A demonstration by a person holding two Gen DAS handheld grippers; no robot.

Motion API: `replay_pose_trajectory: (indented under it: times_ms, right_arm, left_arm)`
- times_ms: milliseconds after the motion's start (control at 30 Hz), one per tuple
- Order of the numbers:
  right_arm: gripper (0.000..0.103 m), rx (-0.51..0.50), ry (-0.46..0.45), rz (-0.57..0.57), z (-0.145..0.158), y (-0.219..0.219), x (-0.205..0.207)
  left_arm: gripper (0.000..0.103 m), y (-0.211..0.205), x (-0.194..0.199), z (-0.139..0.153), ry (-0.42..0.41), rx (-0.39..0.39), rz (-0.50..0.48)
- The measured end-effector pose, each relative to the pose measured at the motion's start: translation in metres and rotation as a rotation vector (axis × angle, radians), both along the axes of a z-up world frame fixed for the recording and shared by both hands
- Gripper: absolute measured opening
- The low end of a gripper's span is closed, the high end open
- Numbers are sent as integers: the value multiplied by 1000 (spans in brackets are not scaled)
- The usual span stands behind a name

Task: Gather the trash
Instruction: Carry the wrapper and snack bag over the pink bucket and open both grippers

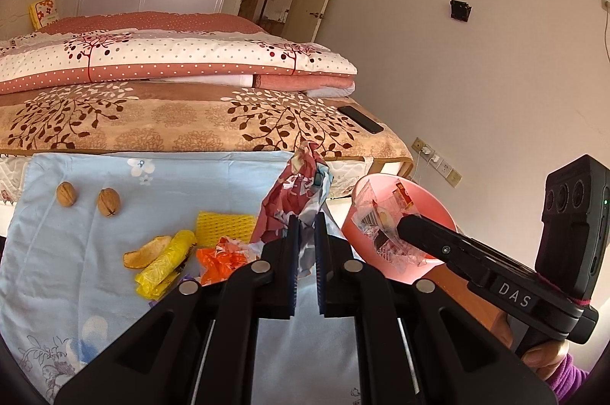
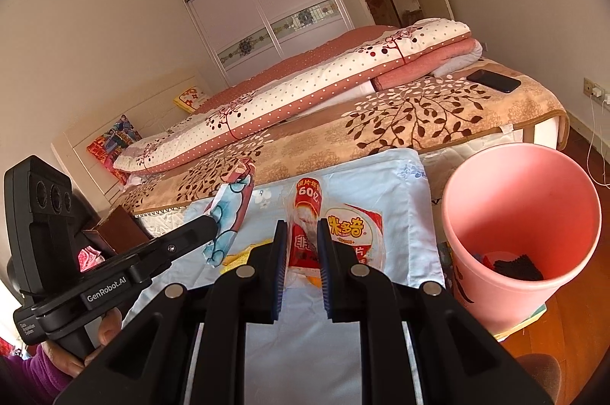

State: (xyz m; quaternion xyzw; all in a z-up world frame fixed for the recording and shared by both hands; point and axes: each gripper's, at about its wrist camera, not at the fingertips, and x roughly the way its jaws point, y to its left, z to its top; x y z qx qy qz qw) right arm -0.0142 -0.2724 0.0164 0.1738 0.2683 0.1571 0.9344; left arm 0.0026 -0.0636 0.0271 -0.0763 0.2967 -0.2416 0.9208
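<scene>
Both grippers carry trash, the left gripper [image 1: 305,233] pinching a crumpled wrapper [image 1: 295,199], the right gripper [image 2: 301,245] clamping a snack bag [image 2: 339,233] beside the pink bin [image 2: 518,233], which already holds scraps, while peel [image 1: 146,251] and walnuts [image 1: 108,202] wait.

Two walnuts [image 1: 67,193], one pink bin [image 2: 522,237], one phone [image 2: 493,80].

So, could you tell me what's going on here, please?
A person is clearing trash off a blue cloth by the bed. The left gripper is shut on a crumpled red wrapper; the right gripper is shut on a snack bag. A pink bin stands beside them. Walnuts, a peel and other scraps are still on the cloth.
</scene>
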Motion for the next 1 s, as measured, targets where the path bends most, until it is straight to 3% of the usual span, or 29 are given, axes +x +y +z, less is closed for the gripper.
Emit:
replay_pose_trajectory:
  times_ms: [1000]
  right_arm:
    - [15, -3, 15, -278, -33, -116, 3]
  left_arm:
    - [7, -138, 34, -22, 24, 72, -175]
